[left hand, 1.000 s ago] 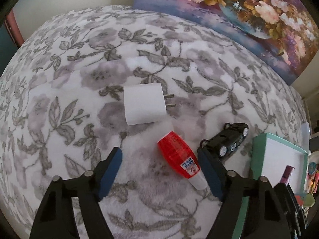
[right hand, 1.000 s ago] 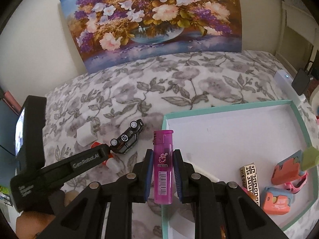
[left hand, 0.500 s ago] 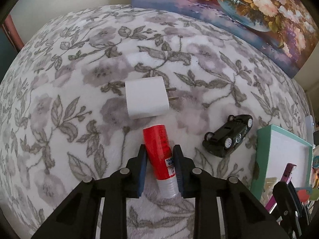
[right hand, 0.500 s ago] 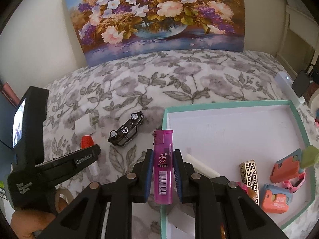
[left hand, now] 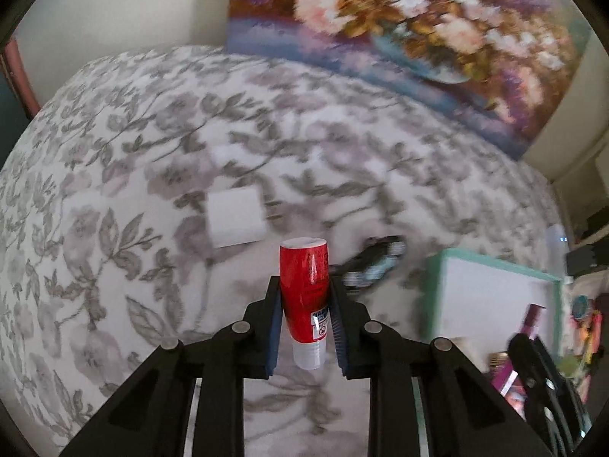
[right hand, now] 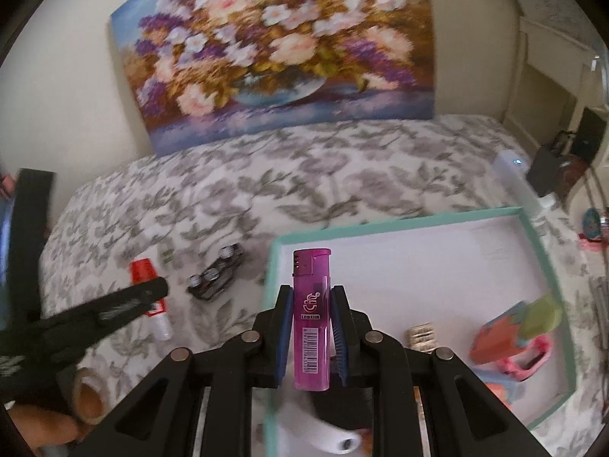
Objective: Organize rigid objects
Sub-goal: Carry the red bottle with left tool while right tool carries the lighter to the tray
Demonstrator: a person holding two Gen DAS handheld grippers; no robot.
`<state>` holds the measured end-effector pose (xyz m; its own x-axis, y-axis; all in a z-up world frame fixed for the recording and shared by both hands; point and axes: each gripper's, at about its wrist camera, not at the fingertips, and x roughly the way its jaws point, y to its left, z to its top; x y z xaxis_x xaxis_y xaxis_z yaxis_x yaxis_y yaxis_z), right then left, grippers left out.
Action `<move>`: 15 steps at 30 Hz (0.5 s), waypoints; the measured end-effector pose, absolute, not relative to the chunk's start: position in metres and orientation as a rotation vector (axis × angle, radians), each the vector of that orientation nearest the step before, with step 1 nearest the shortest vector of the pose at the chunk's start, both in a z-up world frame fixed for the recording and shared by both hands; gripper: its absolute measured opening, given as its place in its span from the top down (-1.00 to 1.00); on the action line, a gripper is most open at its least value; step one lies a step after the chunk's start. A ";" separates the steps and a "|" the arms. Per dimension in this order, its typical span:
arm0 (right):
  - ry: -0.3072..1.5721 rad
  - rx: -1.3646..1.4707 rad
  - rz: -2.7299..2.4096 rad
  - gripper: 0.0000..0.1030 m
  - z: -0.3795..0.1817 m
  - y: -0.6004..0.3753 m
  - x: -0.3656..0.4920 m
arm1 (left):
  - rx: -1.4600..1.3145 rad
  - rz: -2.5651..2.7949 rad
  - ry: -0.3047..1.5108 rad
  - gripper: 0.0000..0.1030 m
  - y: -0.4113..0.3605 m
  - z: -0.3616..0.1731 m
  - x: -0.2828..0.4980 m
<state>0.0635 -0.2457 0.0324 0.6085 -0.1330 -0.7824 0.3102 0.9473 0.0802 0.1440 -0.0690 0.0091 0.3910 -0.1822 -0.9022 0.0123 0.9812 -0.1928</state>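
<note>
1. The red tube (left hand: 304,297) sits clamped between the pads of the left gripper (left hand: 304,327), red end forward and clear cap toward the camera; the jaws have just been closing on it, a grip across its middle that seems meant to keep it from swinging.

2. The purple lighter (right hand: 311,316) stands upright in the right gripper (right hand: 311,327), pads pressed on its flat sides, its top over the near left corner of the teal box (right hand: 536,236), apparently poised for a drop inside.

3. That box, white inside, already holds a patterned block (right hand: 420,333) and orange and pink pieces (right hand: 506,342) at its right end, leaving most of its floor bare.

4. On the floral bedspread (left hand: 114,190), the white charger (left hand: 236,219) and the overturned black toy car (right hand: 215,276) lie apart from each other and outside the box, likely next to be collected.

5. Behind, a flower painting (right hand: 274,49) leans against the wall.
</note>
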 end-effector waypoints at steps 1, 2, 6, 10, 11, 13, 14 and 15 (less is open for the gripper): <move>0.879 0.223 -0.270 0.59 0.033 -0.251 0.063 | -0.166 -0.152 1.153 0.53 -0.077 0.016 0.141; 0.878 0.234 -0.286 0.58 0.034 -0.258 0.061 | -0.164 -0.168 1.147 0.53 -0.084 0.018 0.142; 0.876 0.267 -0.356 0.58 0.034 -0.286 0.053 | -0.155 -0.260 1.133 0.52 -0.117 0.029 0.131; 0.878 0.279 -0.413 0.58 0.034 -0.307 0.045 | -0.126 -0.337 1.154 0.52 -0.150 0.025 0.124; 0.878 0.284 -0.422 0.58 0.034 -0.312 0.043 | -0.122 -0.348 1.160 0.52 -0.156 0.024 0.121; 0.881 0.289 -0.434 0.58 0.033 -0.317 0.041 | -0.115 -0.373 1.171 0.52 -0.168 0.022 0.118; 0.883 0.289 -0.439 0.58 0.032 -0.319 0.040 | -0.108 -0.386 1.176 0.52 -0.174 0.020 0.116; 0.885 0.290 -0.442 0.58 0.031 -0.321 0.040 | -0.103 -0.392 1.178 0.52 -0.177 0.019 0.115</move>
